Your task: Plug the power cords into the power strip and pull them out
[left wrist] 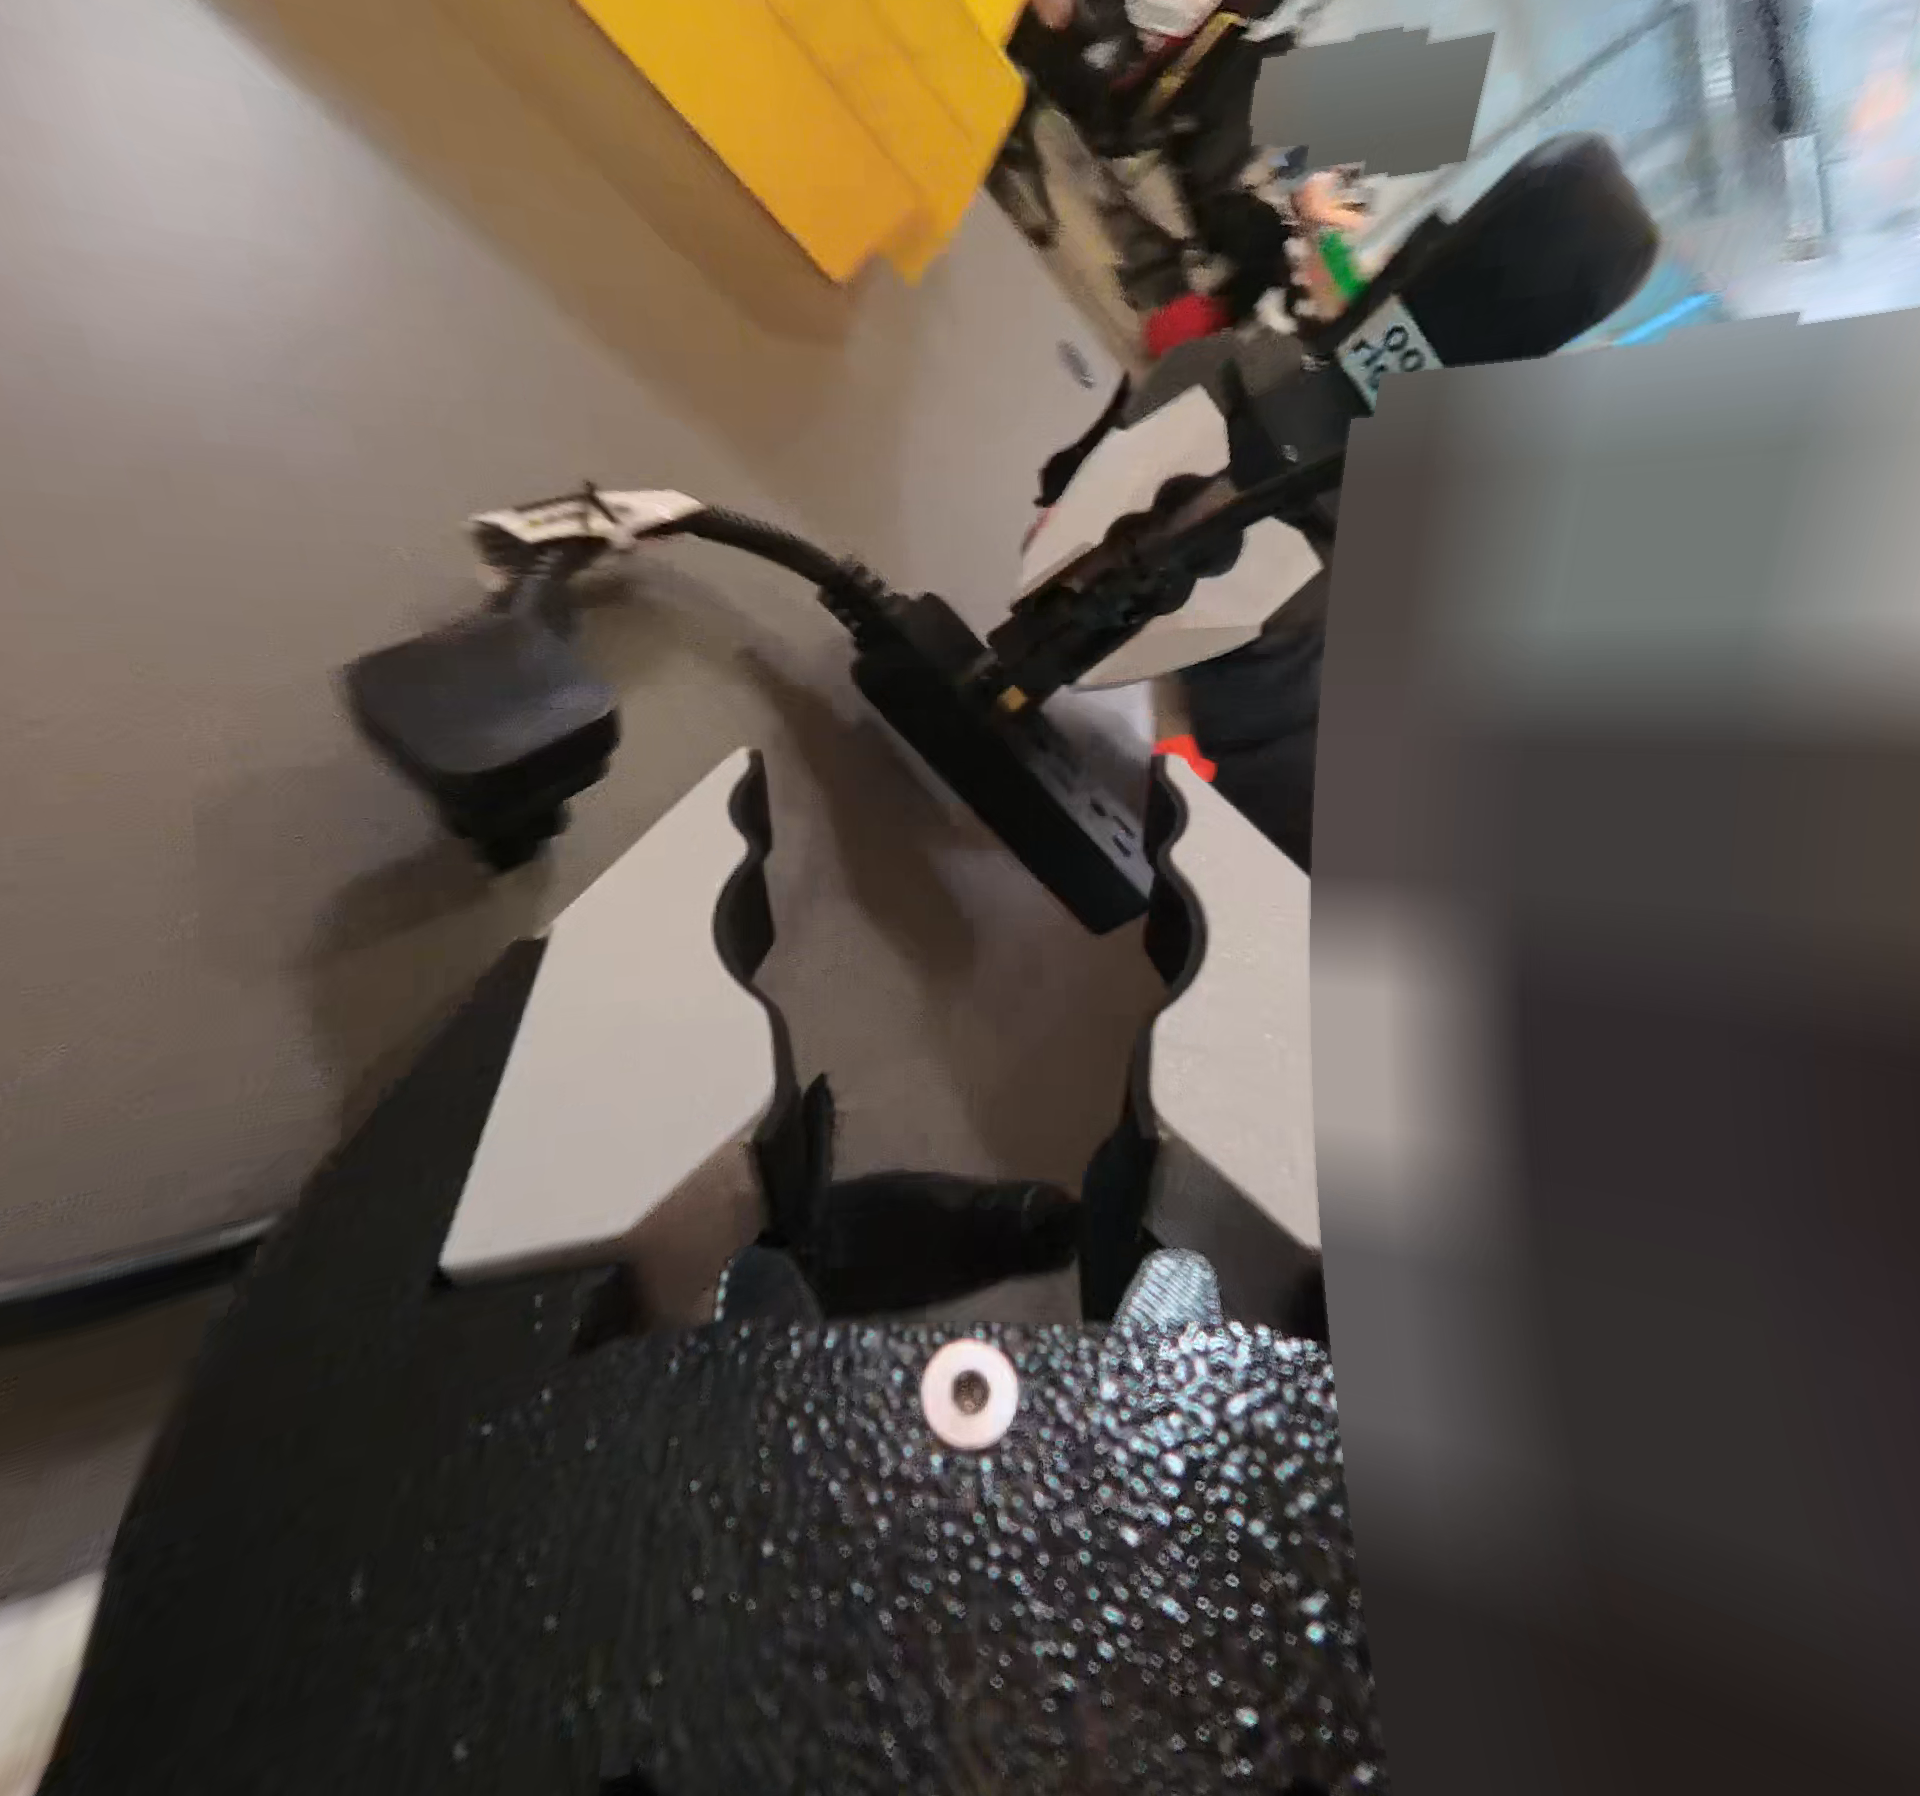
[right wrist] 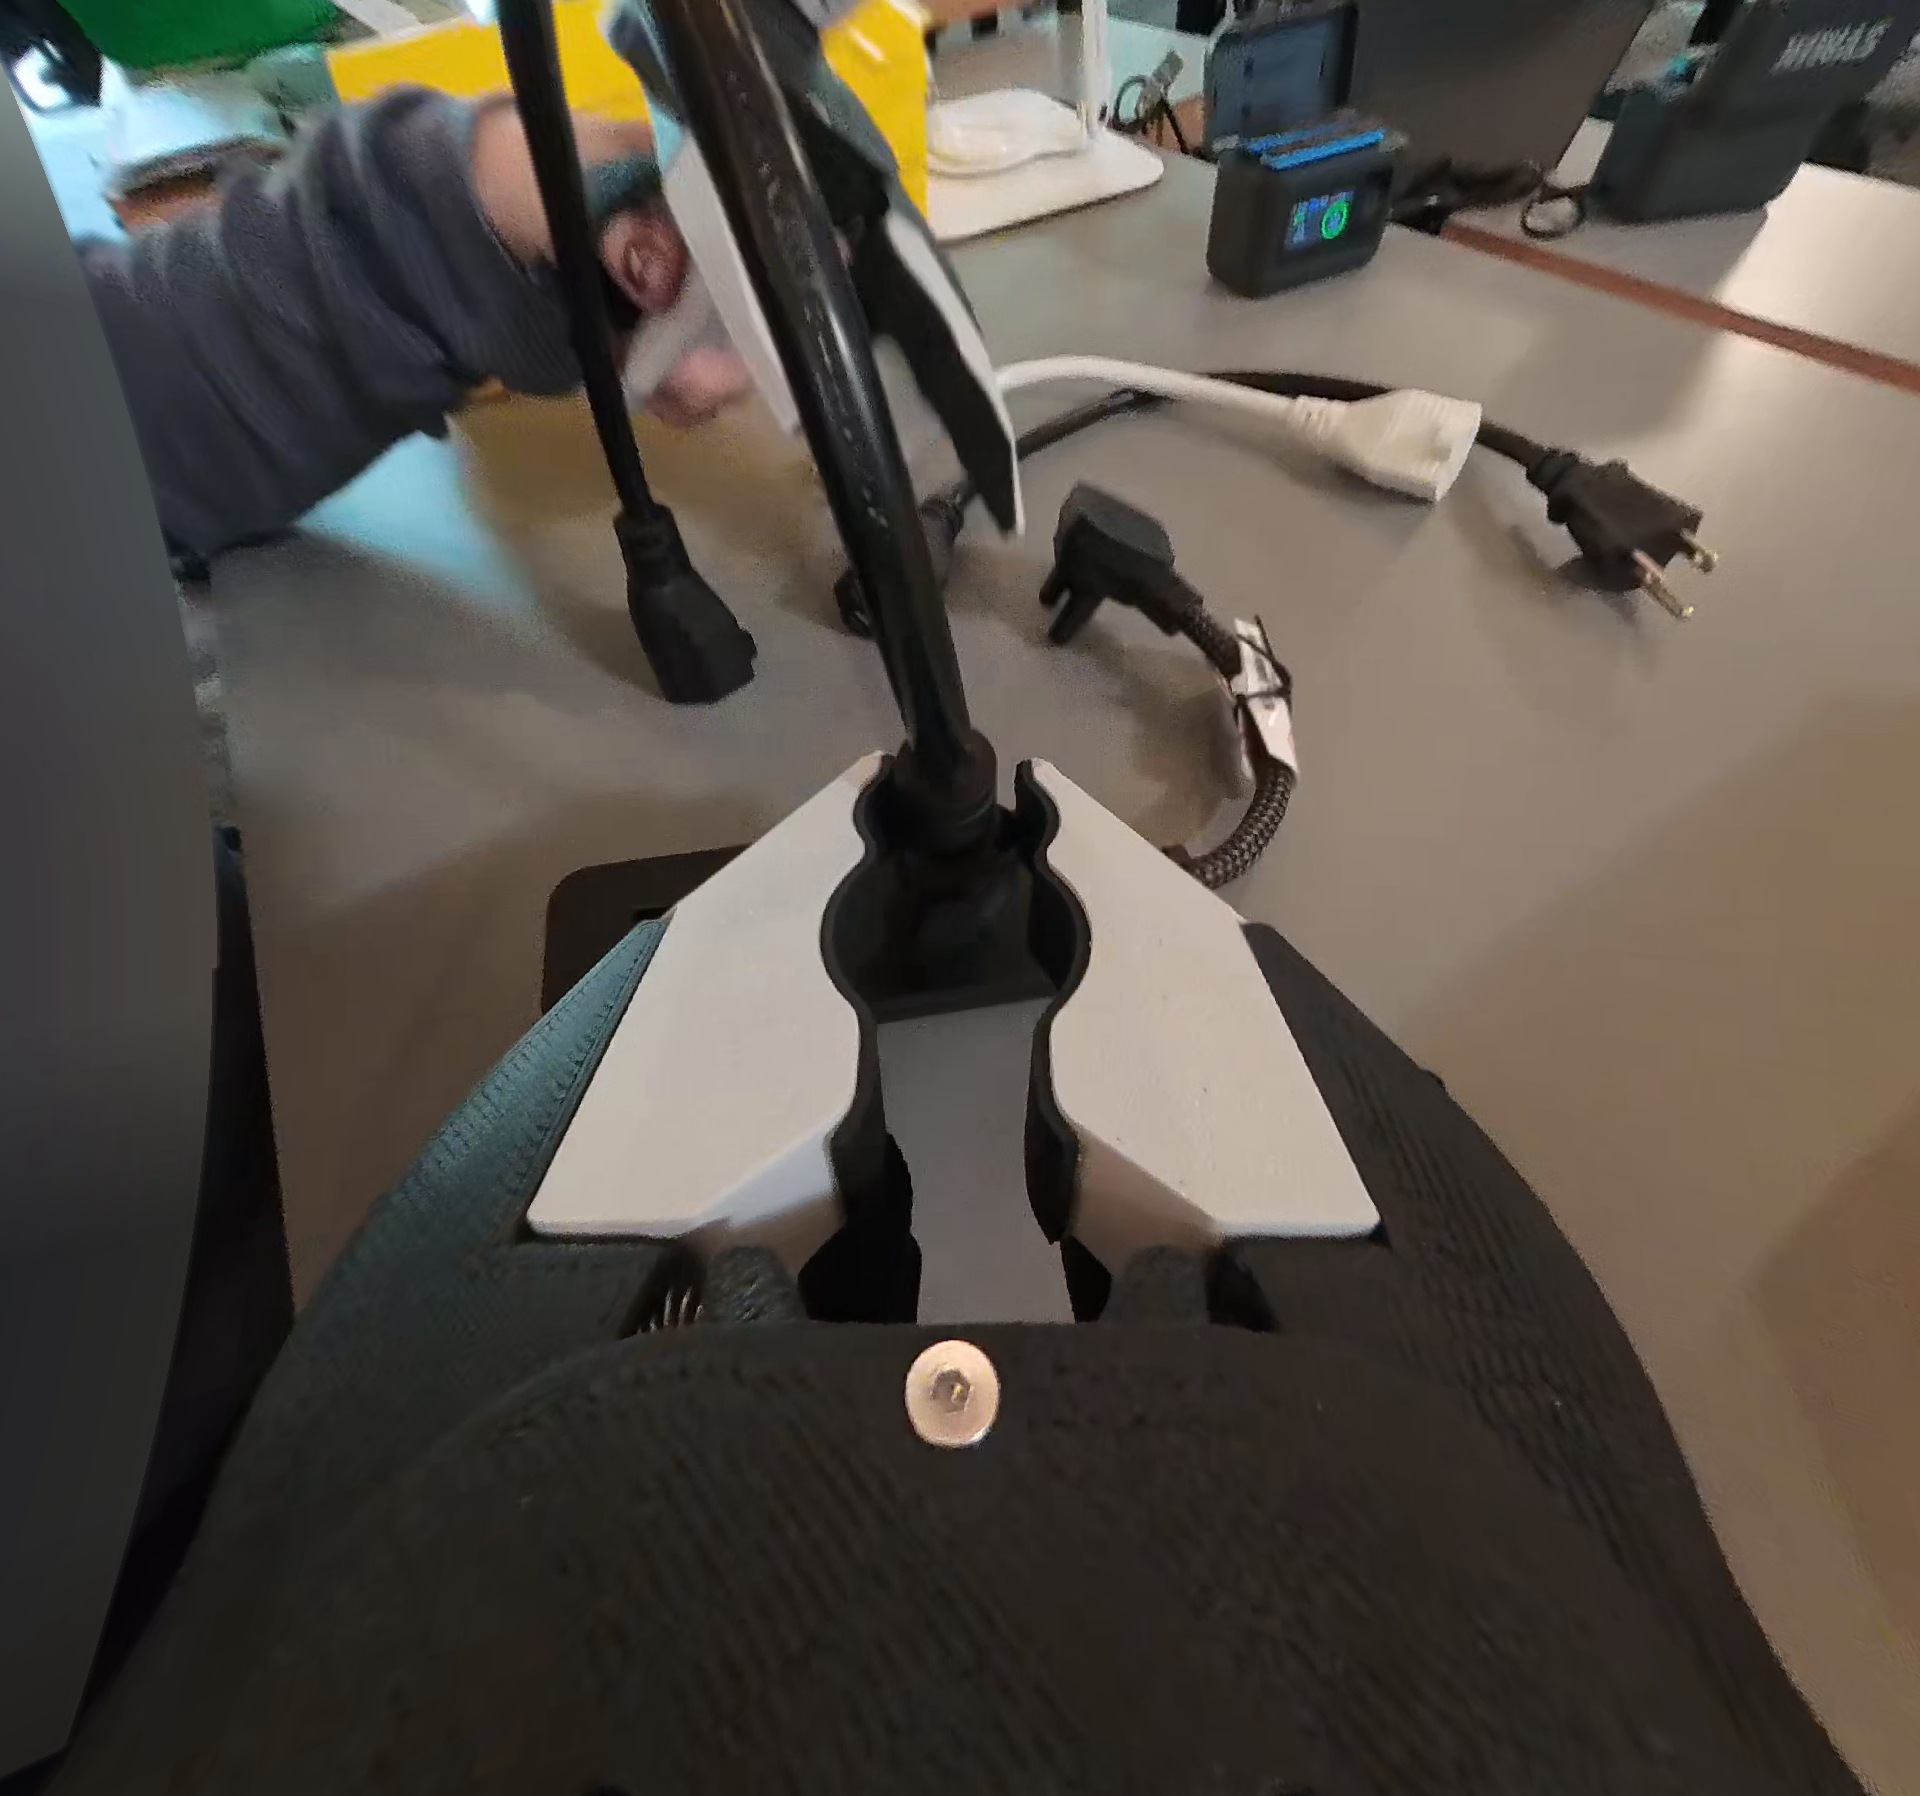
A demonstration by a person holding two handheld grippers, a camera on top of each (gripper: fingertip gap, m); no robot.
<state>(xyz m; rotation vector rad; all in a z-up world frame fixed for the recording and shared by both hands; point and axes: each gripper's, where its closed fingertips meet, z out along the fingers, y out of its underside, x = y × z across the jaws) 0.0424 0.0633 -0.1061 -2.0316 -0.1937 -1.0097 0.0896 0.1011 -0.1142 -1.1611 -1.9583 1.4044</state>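
Note:
My right gripper [right wrist: 951, 780] is shut on a black plug [right wrist: 940, 853], held at the black power strip [right wrist: 592, 915]. Its thick cord [right wrist: 831, 312] rises away, and the cord's far connector [right wrist: 686, 624] rests on the table. In the left wrist view the right gripper [left wrist: 1023, 676] holds the plug at the strip [left wrist: 1039, 790], with a brass prong [left wrist: 1013, 702] showing. My left gripper [left wrist: 961, 801] is open and empty, just short of the strip's near end. The strip's own flat plug [left wrist: 478, 718] and braided cord [right wrist: 1247, 832] lie beside it.
A white extension socket [right wrist: 1392, 437] and a black three-prong plug [right wrist: 1621, 531] lie at the right on the grey table [right wrist: 1507, 863]. A charger box [right wrist: 1299, 208], a white lamp base [right wrist: 1039, 157], yellow bins [left wrist: 810, 53] and a person's sleeve [right wrist: 312, 312] are farther off. The grippers' ends are close to 7 cm from one another.

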